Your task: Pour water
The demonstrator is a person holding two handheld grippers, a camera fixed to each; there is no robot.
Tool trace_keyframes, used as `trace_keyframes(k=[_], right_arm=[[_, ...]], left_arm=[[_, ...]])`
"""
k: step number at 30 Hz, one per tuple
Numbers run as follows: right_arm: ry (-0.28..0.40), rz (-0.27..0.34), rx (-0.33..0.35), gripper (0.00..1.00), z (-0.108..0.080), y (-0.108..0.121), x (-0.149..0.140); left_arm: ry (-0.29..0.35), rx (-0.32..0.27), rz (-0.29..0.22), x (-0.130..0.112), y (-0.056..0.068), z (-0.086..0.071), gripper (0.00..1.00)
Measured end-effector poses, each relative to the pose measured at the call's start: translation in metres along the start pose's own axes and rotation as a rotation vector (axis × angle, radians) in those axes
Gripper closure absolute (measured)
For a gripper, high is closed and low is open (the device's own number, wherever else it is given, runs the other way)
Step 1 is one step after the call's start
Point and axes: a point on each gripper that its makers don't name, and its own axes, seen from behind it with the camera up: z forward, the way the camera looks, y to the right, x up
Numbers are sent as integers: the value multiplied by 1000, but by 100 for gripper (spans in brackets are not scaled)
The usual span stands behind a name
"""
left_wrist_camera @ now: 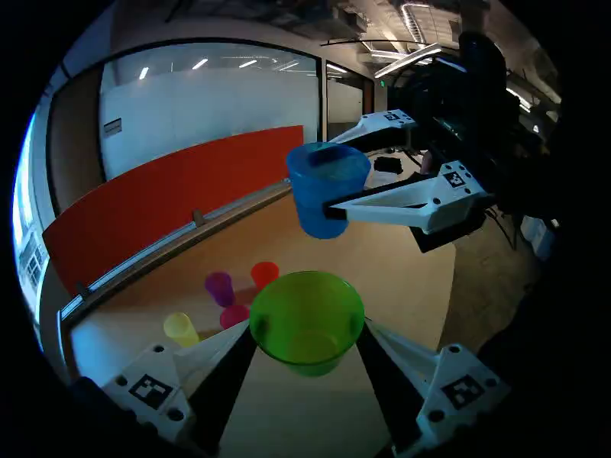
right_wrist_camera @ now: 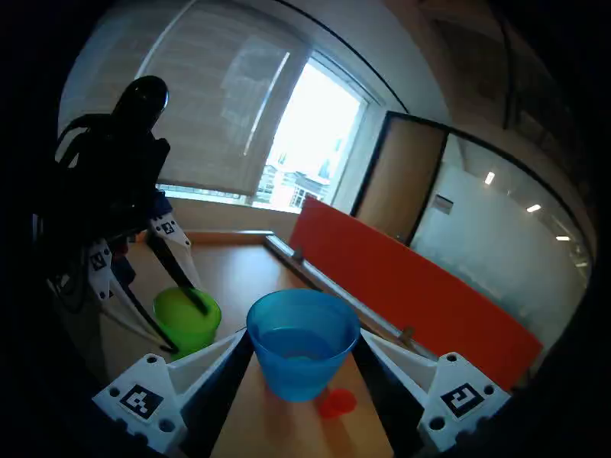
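Water (right_wrist_camera: pixel 299 345) sits in the blue cup (right_wrist_camera: pixel 302 378) pinched by my right tongs (right_wrist_camera: pixel 303 347) in the right gripper view, green cup (right_wrist_camera: pixel 187 317) lower alongside; the left gripper view has my left tongs (left_wrist_camera: pixel 307 328) clamping that green cup, blue cup upright above it, so next, I judge, comes tilting it over.

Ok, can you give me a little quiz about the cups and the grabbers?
1. True or false: the left gripper grips the green cup.
2. Which cup does the right gripper hold? A: yellow. B: blue. C: purple.
3. Fill in: ___ small cups stand on the wooden table.

Key:
1. True.
2. B, the blue cup, with water in it.
3. Four: purple cup, red cup, yellow cup, pink cup.
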Motion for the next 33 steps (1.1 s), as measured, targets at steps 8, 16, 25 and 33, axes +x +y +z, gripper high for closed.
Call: trace_keyframes(k=[8,16,25,33], right_arm=[[19,-88,43,9,1,-9,15],[18,-187,74,9,4,-13,21],[21,-305,91,9,7,-16,28],[22,-400,92,9,10,-13,34]], left_arm=[[9,-18,8,6,12,-3,14],[13,-24,15,8,18,-5,14],[24,-17,21,12,15,-6,14],[22,-12,32,12,12,-5,14]])
